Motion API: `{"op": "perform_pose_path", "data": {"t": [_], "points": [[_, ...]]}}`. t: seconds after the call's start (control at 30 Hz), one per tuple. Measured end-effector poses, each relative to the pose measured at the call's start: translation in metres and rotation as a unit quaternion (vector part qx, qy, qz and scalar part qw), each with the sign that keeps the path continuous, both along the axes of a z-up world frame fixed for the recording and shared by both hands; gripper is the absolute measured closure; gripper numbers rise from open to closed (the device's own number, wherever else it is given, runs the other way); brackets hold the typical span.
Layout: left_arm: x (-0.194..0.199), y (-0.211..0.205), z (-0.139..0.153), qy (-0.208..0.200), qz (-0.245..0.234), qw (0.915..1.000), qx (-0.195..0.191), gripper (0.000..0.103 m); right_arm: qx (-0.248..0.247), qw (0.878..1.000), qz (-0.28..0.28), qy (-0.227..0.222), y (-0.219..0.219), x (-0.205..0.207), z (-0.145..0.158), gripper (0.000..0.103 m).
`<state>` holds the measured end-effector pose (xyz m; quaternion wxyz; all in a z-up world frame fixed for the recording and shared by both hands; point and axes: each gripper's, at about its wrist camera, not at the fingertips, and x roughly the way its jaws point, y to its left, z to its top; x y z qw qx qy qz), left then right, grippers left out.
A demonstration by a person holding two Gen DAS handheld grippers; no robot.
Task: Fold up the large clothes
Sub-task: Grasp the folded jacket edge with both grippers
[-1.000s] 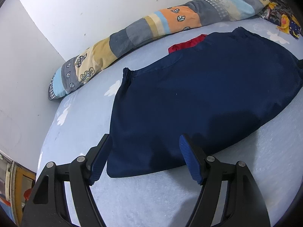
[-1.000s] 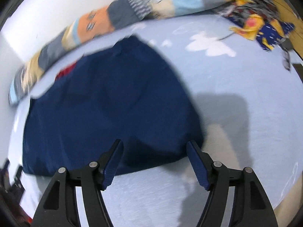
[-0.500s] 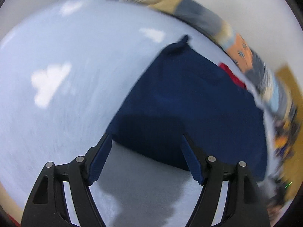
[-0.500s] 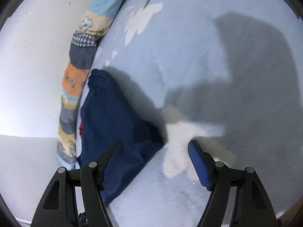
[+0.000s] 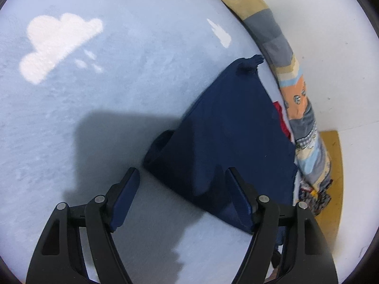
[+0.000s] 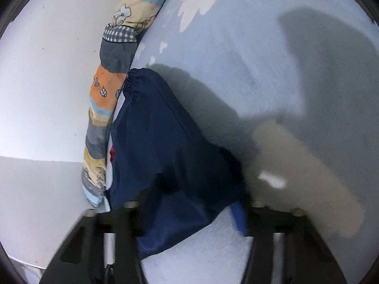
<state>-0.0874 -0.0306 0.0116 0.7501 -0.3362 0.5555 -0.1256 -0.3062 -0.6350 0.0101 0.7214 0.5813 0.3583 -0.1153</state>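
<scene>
The navy garment (image 5: 227,137) lies on the pale blue bed sheet (image 5: 118,94), spread flat up against the long patchwork bolster (image 5: 277,45) that runs along the wall, which suits a fold made from its near edge. A strip of red cloth (image 5: 280,116) peeks out between the garment and the bolster, at about 2 o'clock in the left wrist view.

The left gripper (image 5: 182,196) is spread wide and holds nothing; the garment's near corner reaches in between its two blue pads at about 5 o'clock, so it looks placed to close on that corner.

In the right wrist view the garment's (image 6: 161,146) gathered elastic end points to 11 o'clock beside the bolster (image 6: 111,82). The right gripper (image 6: 189,215) is blurred; its jaws appear wide apart with the garment's near edge lying between them, and I cannot tell whether cloth is pinched.
</scene>
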Motion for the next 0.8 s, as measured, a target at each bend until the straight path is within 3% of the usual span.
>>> {"op": "perform_pose_path", "data": {"t": [0.03, 0.07, 0.1, 0.17, 0.27, 0.33, 0.57, 0.67, 0.73, 0.8], "points": [[0.003, -0.004, 0.0, -0.004, -0.002, 1.0, 0.003, 0.042, -0.003, 1.0, 0.005, -0.005, -0.001, 0.0, 0.001, 0.072], [0.005, -0.007, 0.001, -0.007, -0.004, 0.9999, 0.014, 0.062, -0.01, 1.0, 0.009, -0.013, -0.001, 0.0, 0.006, 0.082], [0.006, -0.013, 0.002, -0.011, -0.007, 0.9994, 0.031, 0.076, -0.024, 1.0, 0.014, -0.011, 0.0, 0.002, 0.011, 0.084], [0.009, -0.02, 0.009, -0.026, -0.012, 0.9976, 0.062, 0.086, -0.07, 0.997, 0.028, -0.005, 0.005, 0.007, 0.026, 0.086], [0.007, -0.034, 0.024, -0.057, -0.029, 0.9911, 0.117, 0.092, -0.149, 0.988, 0.04, 0.008, 0.01, 0.011, 0.05, 0.091], [0.003, -0.038, 0.034, -0.082, -0.042, 0.9859, 0.14, 0.095, -0.171, 0.985, 0.036, -0.001, 0.011, 0.007, 0.061, 0.092], [-0.015, -0.037, 0.068, -0.134, -0.069, 0.9802, 0.128, 0.096, -0.226, 0.973, 0.034, -0.025, 0.02, -0.009, 0.096, 0.093], [-0.015, -0.033, 0.067, -0.128, -0.067, 0.9808, 0.131, 0.096, -0.209, 0.977, 0.036, -0.027, 0.02, -0.011, 0.092, 0.093], [-0.01, -0.032, 0.056, -0.103, -0.067, 0.9841, 0.129, 0.094, -0.161, 0.986, 0.027, -0.035, 0.012, -0.011, 0.077, 0.087], [-0.007, -0.027, 0.046, -0.076, -0.055, 0.9855, 0.141, 0.085, -0.129, 0.992, 0.0, -0.005, 0.0, -0.017, 0.062, 0.084]]}}
